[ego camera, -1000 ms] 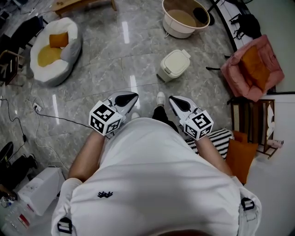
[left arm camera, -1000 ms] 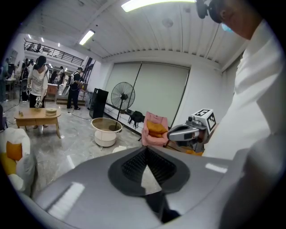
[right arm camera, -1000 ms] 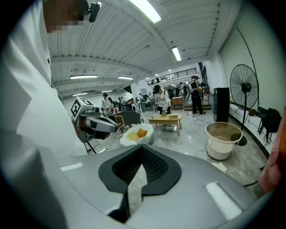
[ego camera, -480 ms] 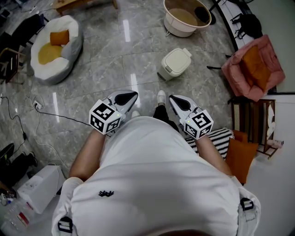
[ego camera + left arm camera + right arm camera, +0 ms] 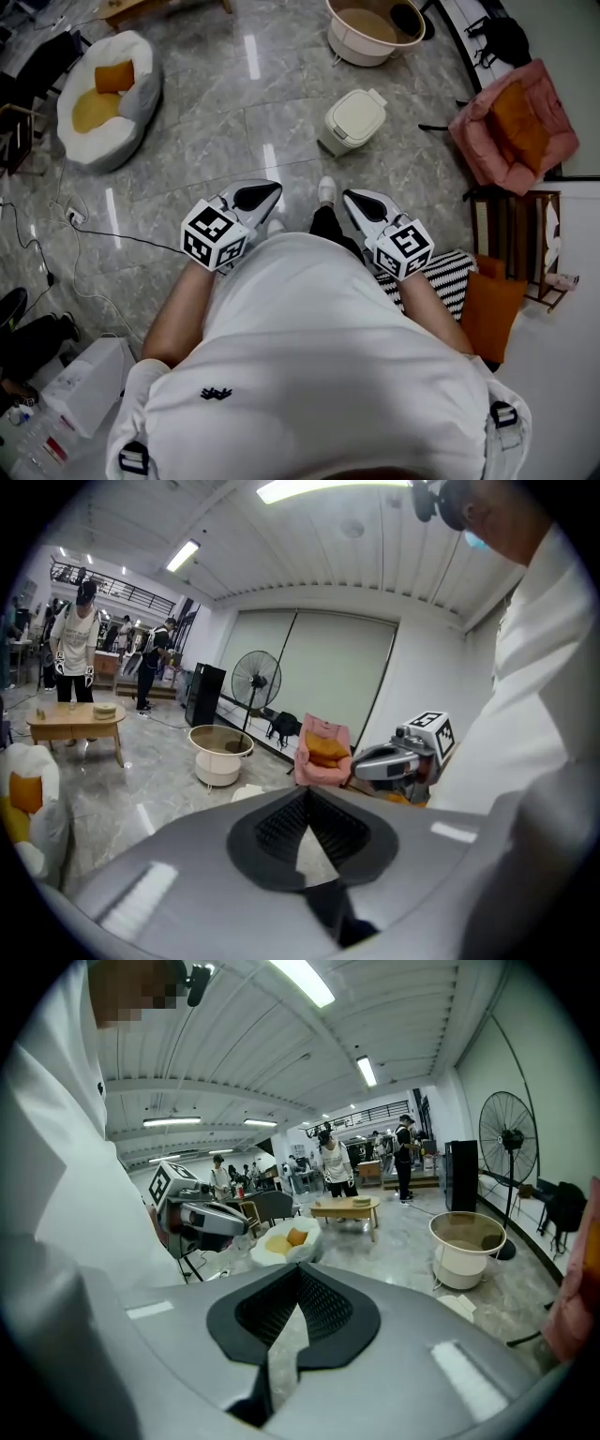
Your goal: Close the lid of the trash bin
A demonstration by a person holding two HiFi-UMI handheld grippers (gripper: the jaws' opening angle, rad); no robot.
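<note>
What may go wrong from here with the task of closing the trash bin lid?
1. The trash bin stands on the floor, well ahead of the left gripper and the right gripper; walking there, the person may catch the black cable lying at the left.
2. The floor looks glossy, so the small bin may slide when pressed.

Glossy marbled floor; smooth plastic trash bin.
</note>
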